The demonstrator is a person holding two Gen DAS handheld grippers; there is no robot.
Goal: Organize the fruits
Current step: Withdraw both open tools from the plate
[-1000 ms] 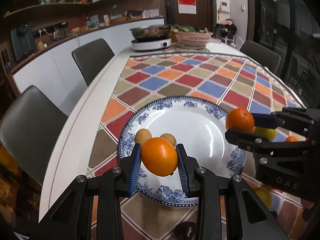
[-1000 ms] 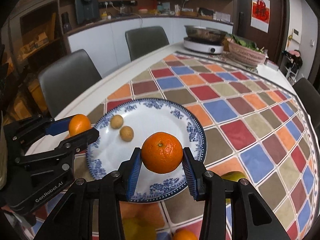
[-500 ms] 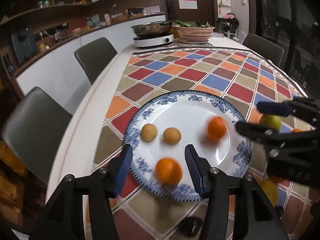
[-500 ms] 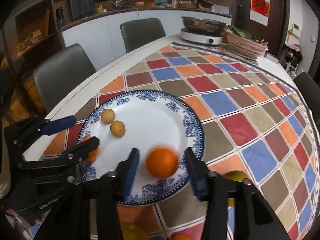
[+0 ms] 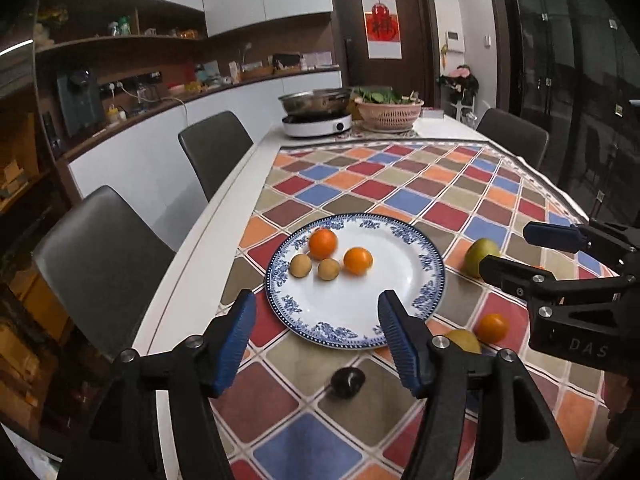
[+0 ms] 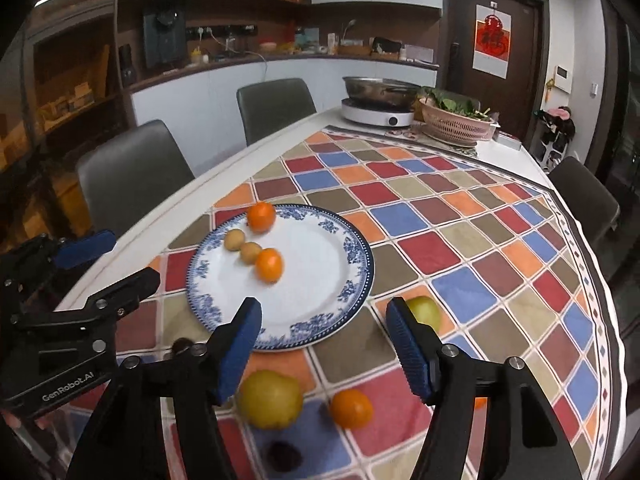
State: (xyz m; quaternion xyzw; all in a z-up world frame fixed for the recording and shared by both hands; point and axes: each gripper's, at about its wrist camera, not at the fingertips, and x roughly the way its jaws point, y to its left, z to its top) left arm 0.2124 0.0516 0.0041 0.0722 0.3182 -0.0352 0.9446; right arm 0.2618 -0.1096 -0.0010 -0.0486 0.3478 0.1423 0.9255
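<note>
The tabletop (image 5: 224, 216) runs long and white under a checked cloth (image 5: 420, 200) of red, blue, orange and tan squares, and on the cloth sits the blue-rimmed plate (image 5: 434, 276), the place where the fruit is gathering. Four pieces lie on it already, bunched toward its far left: two oranges (image 5: 322, 243) (image 5: 358, 260) and two small tan round fruits (image 5: 300, 266) (image 5: 329, 269), possibly longans, the nearer orange touching or just beside one of them. Off the plate there is more to fetch — a yellow-green pear-like fruit (image 6: 424, 310) just beside the right rim, a larger yellow one (image 6: 270, 398) and a small orange (image 6: 351, 408) on the cloth near the camera, and two dark little fruits (image 6: 285, 456) (image 5: 348, 382) (too blurred to name). The left claw (image 5: 316, 340) hangs above the near rim with its blue pads spread wide and nothing between them; the right claw (image 6: 322, 346) is likewise released and empty, poised over the plate's near right edge. So the job looks partly done, with the loose fruit on the cloth the likely next pick. The risk lies in the roundness: an orange set down among the others could nudge the cluster and send one rolling over the shallow rim — and the two claws, near each other, could collide if both reach for the same side.
</note>
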